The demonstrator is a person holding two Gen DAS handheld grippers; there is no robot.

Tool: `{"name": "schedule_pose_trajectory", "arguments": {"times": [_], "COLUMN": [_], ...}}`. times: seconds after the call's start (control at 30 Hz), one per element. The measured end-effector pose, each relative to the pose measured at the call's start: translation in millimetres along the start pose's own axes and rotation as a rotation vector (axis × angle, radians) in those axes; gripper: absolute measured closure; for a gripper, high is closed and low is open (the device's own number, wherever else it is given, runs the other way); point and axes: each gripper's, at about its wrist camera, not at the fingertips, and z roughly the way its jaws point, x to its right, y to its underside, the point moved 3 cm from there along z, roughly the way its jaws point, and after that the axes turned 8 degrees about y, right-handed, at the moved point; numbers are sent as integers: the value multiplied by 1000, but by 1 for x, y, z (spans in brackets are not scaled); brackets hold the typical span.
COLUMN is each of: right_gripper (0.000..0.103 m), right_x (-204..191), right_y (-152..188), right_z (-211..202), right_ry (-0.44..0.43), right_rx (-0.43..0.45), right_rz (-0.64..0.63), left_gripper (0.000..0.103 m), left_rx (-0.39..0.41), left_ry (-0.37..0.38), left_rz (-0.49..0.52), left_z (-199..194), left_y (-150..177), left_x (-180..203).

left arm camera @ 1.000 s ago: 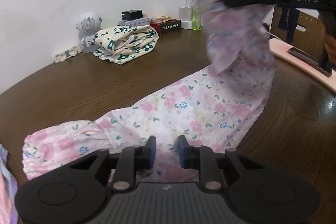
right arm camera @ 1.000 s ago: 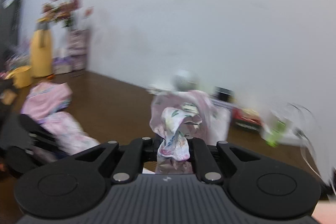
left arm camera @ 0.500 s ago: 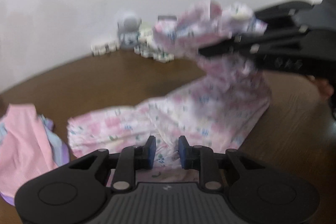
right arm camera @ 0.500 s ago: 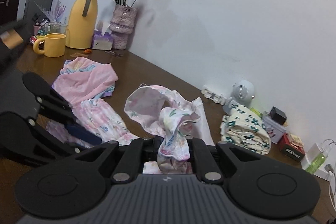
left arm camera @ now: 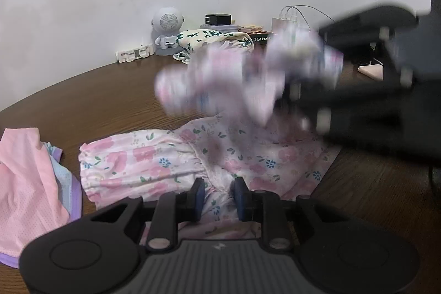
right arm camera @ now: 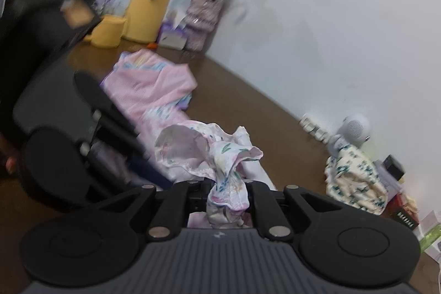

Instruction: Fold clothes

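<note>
On the left wrist view, my left gripper (left arm camera: 219,190) sat low over the floral garment (left arm camera: 171,161), which lay spread on the brown table (left arm camera: 96,104). The jaws stood narrow with a fold of that fabric pinched between the blue pads (left arm camera: 199,190). Up to the right, my right gripper (left arm camera: 317,90) came across as a dark blur, a bunched end of the same cloth hanging from it. A pink mesh garment (left arm camera: 24,178) lay at the left edge, and a folded green-flowered cloth (left arm camera: 212,39) sat by the wall beside a small white speaker (left arm camera: 166,29).

On the right wrist view, my right gripper (right arm camera: 227,193) was clamped tight on a twisted wad of the floral garment (right arm camera: 226,172), the cloth ballooning above the fingers. The left gripper (right arm camera: 91,134) showed blurred at the left. Behind stood a yellow jug (right arm camera: 150,7) and a vase (right arm camera: 204,15).
</note>
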Motion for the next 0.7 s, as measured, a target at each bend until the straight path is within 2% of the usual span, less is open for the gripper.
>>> {"name": "schedule_pose_trajectory", "arguments": {"times": [0.1, 0.2, 0.33, 0.4, 0.47, 0.5, 0.7], "right_gripper": [96, 96, 96, 96, 96, 96, 96], "right_x": [12, 6, -21, -27, -29, -30, -44], "right_y": [-17, -29, -23, -20, -18, -17, -15], "right_z": [-10, -11, 2, 8, 12, 14, 22], "right_ry": [29, -40, -157, -183, -204, -215, -255], "right_rx": [70, 110, 67, 50, 40, 36, 28], "right_rz": [13, -22, -113, -134, -147, -153, -168], "left_gripper": [82, 82, 80, 78, 68, 66, 66], "left_rx": [1, 6, 28, 46, 58, 63, 58], "left_ry": [1, 3, 14, 36, 40, 41, 18], "left_rz": [1, 7, 30, 55, 68, 73, 42], "left_z": [-3, -2, -8, -19, -36, -44, -85], "left_y": [2, 2, 5, 6, 9, 11, 33], "left_x": [-2, -3, -4, -3, -3, -3, -13]}}
